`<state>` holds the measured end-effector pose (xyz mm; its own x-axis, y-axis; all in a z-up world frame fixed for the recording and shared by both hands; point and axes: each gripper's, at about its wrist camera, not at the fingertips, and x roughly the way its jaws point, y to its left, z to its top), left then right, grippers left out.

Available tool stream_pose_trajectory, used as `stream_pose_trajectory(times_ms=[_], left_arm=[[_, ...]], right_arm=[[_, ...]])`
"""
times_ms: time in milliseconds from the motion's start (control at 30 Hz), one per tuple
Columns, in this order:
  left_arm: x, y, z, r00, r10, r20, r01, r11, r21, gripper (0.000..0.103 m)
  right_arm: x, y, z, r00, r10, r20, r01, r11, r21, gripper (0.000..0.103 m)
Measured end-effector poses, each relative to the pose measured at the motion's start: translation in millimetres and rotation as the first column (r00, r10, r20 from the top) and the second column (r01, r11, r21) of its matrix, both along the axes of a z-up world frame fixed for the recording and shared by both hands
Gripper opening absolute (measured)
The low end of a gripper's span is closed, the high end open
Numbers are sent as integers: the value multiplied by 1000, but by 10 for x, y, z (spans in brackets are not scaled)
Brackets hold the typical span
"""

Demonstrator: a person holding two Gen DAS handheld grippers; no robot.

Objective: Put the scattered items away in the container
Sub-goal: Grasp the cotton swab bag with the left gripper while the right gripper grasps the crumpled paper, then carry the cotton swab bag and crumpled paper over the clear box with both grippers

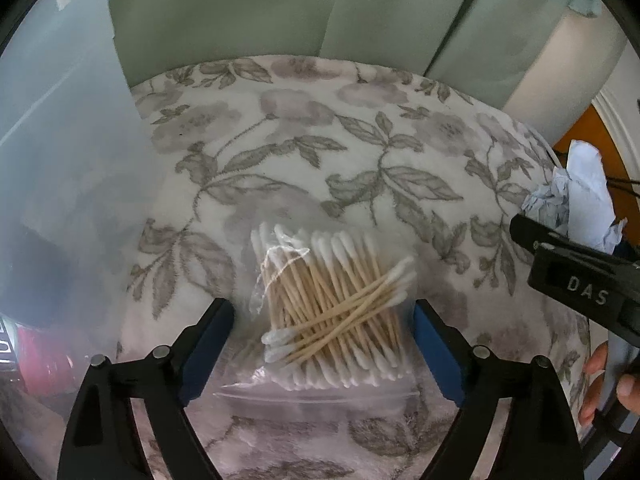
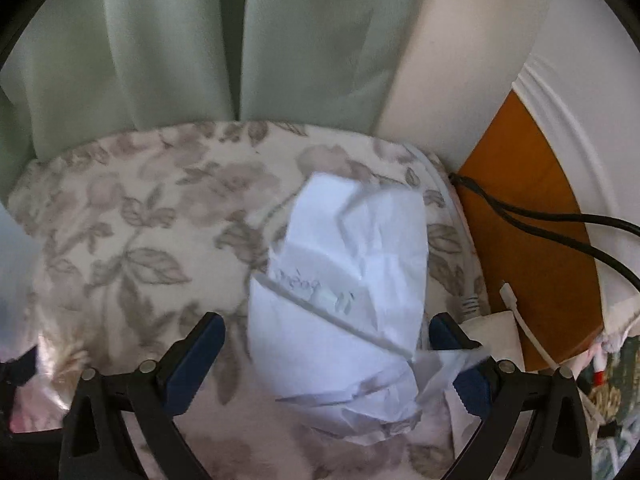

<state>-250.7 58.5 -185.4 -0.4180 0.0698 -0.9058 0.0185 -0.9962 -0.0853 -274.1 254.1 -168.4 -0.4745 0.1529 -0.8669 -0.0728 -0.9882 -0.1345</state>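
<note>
On the floral blanket (image 1: 320, 128), a clear plastic bag of cotton swabs (image 1: 336, 312) lies flat, well in from the far edge. Wooden sticks, white tips; most run parallel, a few lie crosswise on top. Left gripper (image 1: 324, 320) sits low over the bag with its blue-padded jaws spread wide, one finger on each side of the bundle; whether the pads touch the plastic cannot be told, but they are not squeezing it. At the blanket's left edge rises the translucent wall of a plastic container (image 1: 68, 160); dark and red shapes show dimly through it, too blurred to name. At the blanket's right edge, the left wrist view catches the right gripper's black body with crumpled paper ahead of it, and fingers of a hand (image 1: 600, 384) at the handle. From the right wrist view: right gripper (image 2: 326, 344) also stands wide, jaws either side of a crumpled white paper (image 2: 344, 288) with faint handwriting on it. The paper fills most of the gap; its torn lower corner drapes over the right finger (image 2: 460, 360), contact on the left side unclear. A thin white cable (image 2: 448, 200) runs along the blanket's right edge, and one strand crosses the paper. Beyond that edge, orange wood floor (image 2: 528, 208) with black cords (image 2: 560, 220). Pale green curtain (image 2: 200, 40) hangs behind the far edge.
</note>
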Motion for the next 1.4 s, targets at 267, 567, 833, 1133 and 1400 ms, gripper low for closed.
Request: stream_pose_trajectory(times_ms=[267, 567, 833, 1133, 1400], left_arm=[[-41, -132, 36, 999, 34, 0, -34, 999, 3, 66], [20, -177, 92, 998, 55, 18, -55, 998, 5, 59], [267, -131, 132, 998, 50, 34, -51, 998, 20, 56], [530, -84, 308, 1000, 17, 24, -18, 999, 44, 55], [916, 24, 618, 1000, -16, -16, 17, 998, 62, 55]], right_arm=[[-21, 42, 5, 1000, -10, 30, 10, 1000, -23, 88], [90, 50, 106, 999, -19, 43, 23, 995, -98, 81], [379, -34, 277, 999, -28, 37, 33, 989, -143, 80], [816, -89, 435, 999, -44, 22, 47, 981, -187, 80], [1168, -3, 607, 998, -70, 1, 69, 973, -222, 80]])
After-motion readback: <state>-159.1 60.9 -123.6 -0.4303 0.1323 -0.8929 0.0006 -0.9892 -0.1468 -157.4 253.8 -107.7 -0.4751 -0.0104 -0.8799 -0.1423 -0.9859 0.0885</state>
